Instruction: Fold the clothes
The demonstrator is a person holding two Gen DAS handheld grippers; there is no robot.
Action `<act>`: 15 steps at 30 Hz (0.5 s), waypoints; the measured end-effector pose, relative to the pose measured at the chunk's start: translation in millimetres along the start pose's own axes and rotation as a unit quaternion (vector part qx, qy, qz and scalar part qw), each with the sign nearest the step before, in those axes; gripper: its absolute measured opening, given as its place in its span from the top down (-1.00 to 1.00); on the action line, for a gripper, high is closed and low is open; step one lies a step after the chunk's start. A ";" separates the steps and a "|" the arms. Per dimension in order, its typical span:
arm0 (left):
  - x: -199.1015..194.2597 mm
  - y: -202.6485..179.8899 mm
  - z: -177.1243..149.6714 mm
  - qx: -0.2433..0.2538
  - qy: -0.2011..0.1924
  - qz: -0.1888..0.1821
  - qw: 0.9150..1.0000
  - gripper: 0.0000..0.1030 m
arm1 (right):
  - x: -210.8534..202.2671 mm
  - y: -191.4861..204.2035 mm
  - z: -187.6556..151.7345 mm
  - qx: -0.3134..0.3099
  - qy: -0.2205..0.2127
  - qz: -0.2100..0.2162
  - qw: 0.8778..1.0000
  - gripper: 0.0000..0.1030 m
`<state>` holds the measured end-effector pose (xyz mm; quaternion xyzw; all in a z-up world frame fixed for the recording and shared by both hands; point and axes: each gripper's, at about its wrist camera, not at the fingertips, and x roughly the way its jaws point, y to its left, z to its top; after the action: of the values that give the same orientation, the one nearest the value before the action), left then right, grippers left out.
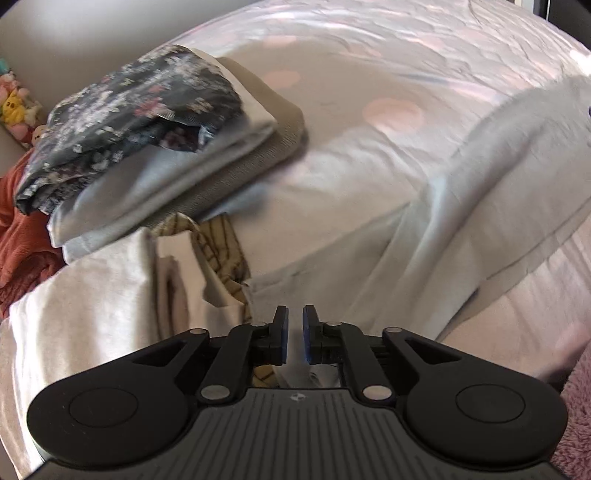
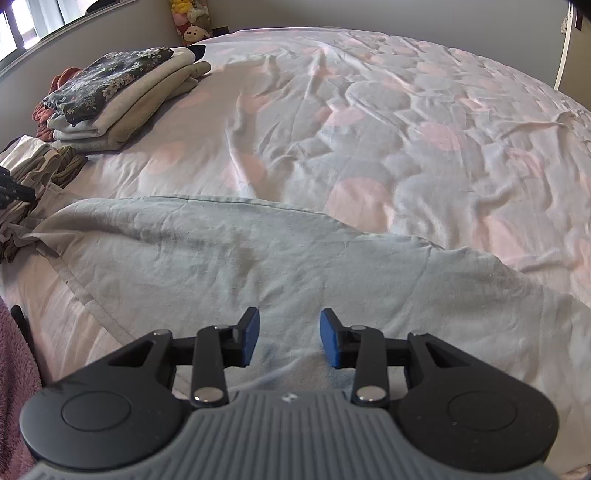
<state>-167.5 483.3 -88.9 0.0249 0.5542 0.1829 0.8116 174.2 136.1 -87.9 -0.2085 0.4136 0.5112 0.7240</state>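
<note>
A pale grey-blue garment lies spread across the near part of the bed, and in the left wrist view this garment runs up to the right in long folds. My left gripper stands at its gathered near end, the jaws almost together with pale cloth pinched in the narrow gap. My right gripper hovers low over the garment's near edge, open, a soft ridge of cloth rising between its blue pads without touching them.
A stack of folded clothes, topped by a dark floral piece, sits at the far left. A loose cream and plaid pile lies nearer. Pink-dotted bedsheet, plush toys, fluffy pink blanket.
</note>
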 end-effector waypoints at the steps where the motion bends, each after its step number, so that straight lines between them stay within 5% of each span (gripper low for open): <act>1: 3.3 -2.8 -1.8 0.001 0.004 -0.003 1.000 0.76 | 0.2 -0.4 0.1 0.001 0.000 0.001 1.000 0.15; 8: 23.5 -12.1 -15.5 0.002 0.056 -0.006 0.998 0.72 | 2.3 -0.8 0.8 0.002 0.003 0.005 1.000 0.15; 15: 8.2 -15.4 -18.3 0.001 0.026 0.000 1.000 0.97 | 2.0 0.3 1.1 0.001 0.003 0.005 1.000 0.14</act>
<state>-177.4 468.6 -106.9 0.0209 0.5751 0.1834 0.7970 174.6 138.2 -88.9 -0.2069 0.4171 0.5136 0.7207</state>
